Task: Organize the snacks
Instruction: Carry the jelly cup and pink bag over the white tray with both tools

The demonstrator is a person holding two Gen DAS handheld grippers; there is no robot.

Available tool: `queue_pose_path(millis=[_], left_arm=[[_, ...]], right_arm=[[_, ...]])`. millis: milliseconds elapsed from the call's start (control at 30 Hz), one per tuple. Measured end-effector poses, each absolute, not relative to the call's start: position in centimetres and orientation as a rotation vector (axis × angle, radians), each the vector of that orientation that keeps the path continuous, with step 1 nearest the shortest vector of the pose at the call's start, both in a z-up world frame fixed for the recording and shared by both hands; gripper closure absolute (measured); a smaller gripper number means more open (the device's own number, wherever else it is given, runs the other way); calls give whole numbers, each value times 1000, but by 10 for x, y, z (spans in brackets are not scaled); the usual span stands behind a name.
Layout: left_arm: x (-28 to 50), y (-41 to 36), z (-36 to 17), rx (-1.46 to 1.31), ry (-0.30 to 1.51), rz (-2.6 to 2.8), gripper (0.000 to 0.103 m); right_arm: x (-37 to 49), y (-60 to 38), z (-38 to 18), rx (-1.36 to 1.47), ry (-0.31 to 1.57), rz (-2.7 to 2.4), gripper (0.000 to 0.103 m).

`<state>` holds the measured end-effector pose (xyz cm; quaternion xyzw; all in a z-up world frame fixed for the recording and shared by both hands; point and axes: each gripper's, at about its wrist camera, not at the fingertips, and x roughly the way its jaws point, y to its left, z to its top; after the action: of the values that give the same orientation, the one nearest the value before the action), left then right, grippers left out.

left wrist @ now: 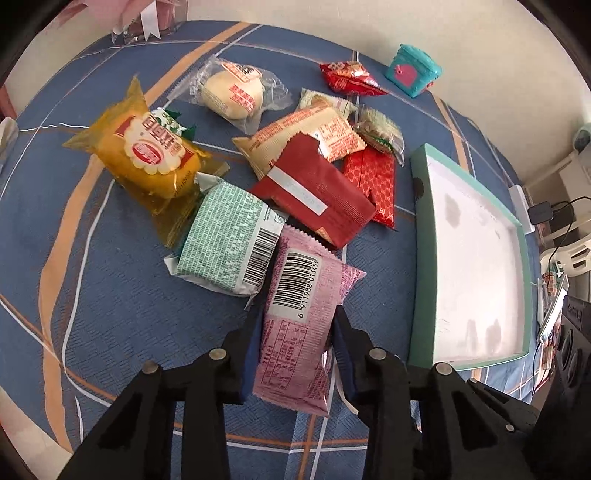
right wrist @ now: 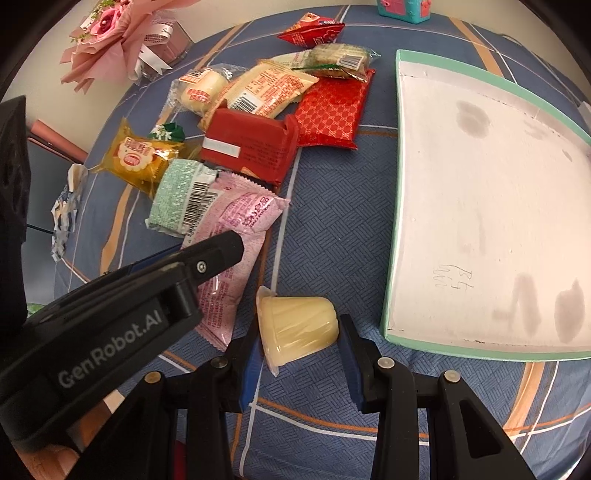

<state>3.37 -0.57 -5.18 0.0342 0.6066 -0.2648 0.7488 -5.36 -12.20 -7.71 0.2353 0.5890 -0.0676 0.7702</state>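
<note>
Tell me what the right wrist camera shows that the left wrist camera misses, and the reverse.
Only the right wrist view shows the jelly cup clamped in the right gripper, the pink bouquet, and the left gripper from outside.

Only the left wrist view shows the left gripper from behind, both fingers pressing the pink packet, with its barcode visible.

Both show the snack pile, the green-rimmed tray, and the blue plaid cloth.

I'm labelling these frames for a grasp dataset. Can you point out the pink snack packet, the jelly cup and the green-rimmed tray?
pink snack packet (left wrist: 295, 332): left wrist view, middle of its printed back.
jelly cup (right wrist: 299, 328): right wrist view, its yellowish side wall.
green-rimmed tray (right wrist: 392, 258): right wrist view, its left rim.
</note>
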Motion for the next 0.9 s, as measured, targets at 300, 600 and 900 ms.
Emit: queue_pose_path(millis=[300,600,900], left_arm=[[21,16,-2,9,1199,-578,72],[19,5,19,40,1123,-558,75],[11,-37,41,89,1072,-628,75]], right_arm=[[-62,-113,-43,475,1185,-114,62],[-69,-133,-22,509,1122,-160,62],[-74,-189,-13,617,1035,-301,62]])
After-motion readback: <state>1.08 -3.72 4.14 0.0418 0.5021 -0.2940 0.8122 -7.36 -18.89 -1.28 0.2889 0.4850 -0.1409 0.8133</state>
